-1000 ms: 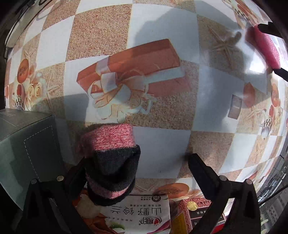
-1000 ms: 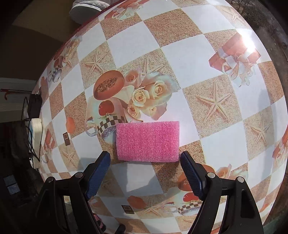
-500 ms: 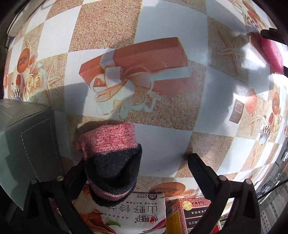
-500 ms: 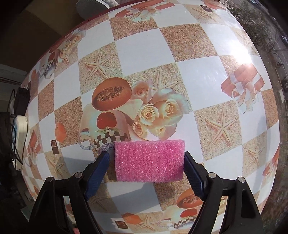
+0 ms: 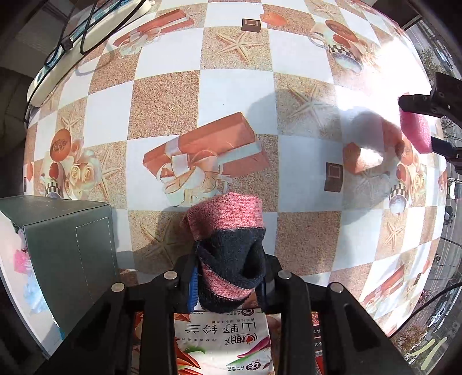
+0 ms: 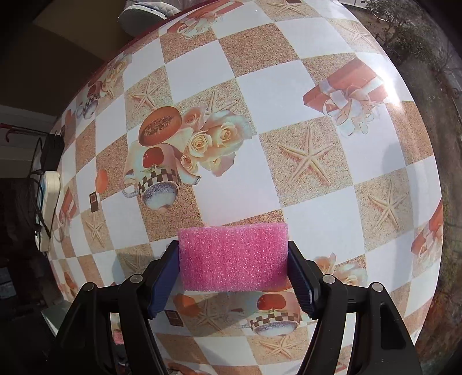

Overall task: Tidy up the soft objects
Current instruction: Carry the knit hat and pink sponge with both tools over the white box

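Note:
A rolled sock, pink and dark navy, hangs between the fingers of my left gripper. The jaws are closing and squeeze it on both sides, above the checked tablecloth. My right gripper is shut on a pink foam block, its pads pressing the two short ends, with the block held clear of the table. In the left wrist view the same foam block and right gripper show at the far right edge.
A grey-green carton stands left of the sock. A printed snack packet lies under the left gripper. A white power strip with cables hangs at the table's far edge. A shoe shows beyond the rim.
The left jaws went from wide open to closed on the sock and rose with it. The right jaws closed on the foam block and lifted it off the cloth.

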Tool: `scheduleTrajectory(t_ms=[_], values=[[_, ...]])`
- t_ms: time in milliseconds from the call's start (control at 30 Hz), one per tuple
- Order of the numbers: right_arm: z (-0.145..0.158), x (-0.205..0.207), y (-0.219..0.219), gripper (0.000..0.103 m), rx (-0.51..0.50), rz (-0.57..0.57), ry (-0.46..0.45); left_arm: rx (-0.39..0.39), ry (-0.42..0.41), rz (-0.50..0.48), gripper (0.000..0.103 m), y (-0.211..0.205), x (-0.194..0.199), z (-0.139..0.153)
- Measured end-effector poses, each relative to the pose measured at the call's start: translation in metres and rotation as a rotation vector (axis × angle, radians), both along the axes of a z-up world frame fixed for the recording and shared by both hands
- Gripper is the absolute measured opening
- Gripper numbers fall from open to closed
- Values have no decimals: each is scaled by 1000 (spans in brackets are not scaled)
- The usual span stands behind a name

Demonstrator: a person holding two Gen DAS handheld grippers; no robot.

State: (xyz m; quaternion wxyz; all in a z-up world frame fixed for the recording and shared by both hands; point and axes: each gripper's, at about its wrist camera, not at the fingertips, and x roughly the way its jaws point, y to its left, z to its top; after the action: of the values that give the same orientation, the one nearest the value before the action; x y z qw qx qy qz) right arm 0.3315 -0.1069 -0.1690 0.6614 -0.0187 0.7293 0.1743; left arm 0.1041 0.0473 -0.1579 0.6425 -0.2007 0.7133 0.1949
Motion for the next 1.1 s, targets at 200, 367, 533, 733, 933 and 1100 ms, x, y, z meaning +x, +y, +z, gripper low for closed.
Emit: scheduleTrajectory(t_ms=[200,367,533,733,933,1100], values=[[14,-22,-40,72,15,-19,0,26,-118,-54,32,-6,3,40],[28,-43,-73,72,25,-36,-14,56,-182,-131,32,-23,6,72],[45,-66,-95,72,15,-42,-56,86,-241,-247,32,-70,26,86],[64,-87,-115,72,9,-71,-96,80,-299,-385,32,-114,37,95],[83,-112,-139,72,-13,-101,-138,67,-352,-530,32,-158,31,117],[97,-134,-164,72,-40,-139,-163,51,-393,-661,32,-191,16,134]])
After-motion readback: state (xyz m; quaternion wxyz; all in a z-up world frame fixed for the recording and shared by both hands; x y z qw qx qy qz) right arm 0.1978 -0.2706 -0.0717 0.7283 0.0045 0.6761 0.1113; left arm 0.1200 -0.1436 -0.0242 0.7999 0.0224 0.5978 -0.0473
